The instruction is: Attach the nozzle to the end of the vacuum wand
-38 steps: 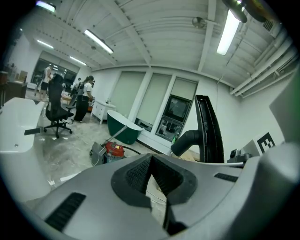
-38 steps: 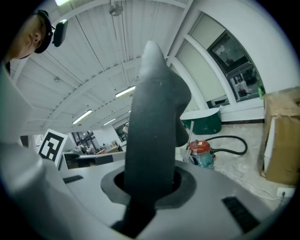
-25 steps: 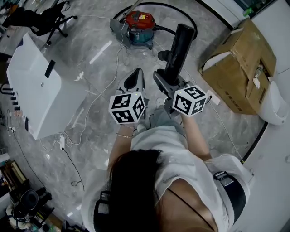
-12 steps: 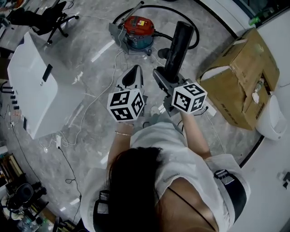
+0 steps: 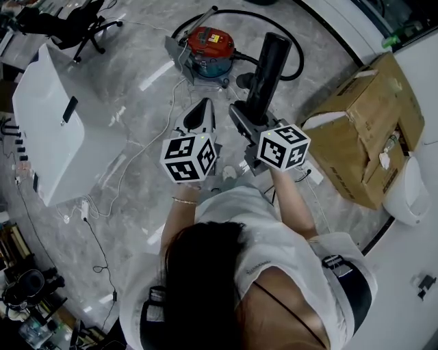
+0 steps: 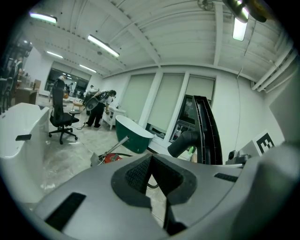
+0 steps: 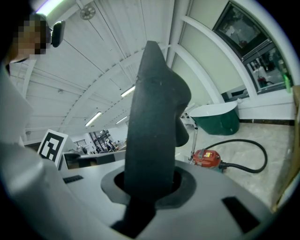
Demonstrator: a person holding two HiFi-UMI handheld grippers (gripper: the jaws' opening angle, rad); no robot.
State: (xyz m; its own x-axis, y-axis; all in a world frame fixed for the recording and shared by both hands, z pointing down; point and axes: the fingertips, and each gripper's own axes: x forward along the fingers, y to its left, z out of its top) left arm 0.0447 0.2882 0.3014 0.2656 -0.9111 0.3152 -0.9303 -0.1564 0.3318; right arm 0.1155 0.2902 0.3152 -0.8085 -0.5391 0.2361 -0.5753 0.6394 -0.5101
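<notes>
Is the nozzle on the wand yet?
Off. The right gripper holds the nozzle up, apart from the wand by the vacuum.

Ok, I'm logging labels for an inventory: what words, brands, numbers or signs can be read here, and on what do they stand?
Nothing reads clearly.
Yellow label on the red canister vacuum: too small to read.
Dark print on the brown cardboard box: too blurred to read.
Cubes on the left gripper and right gripper: black-and-white square patterns, no words.
</notes>
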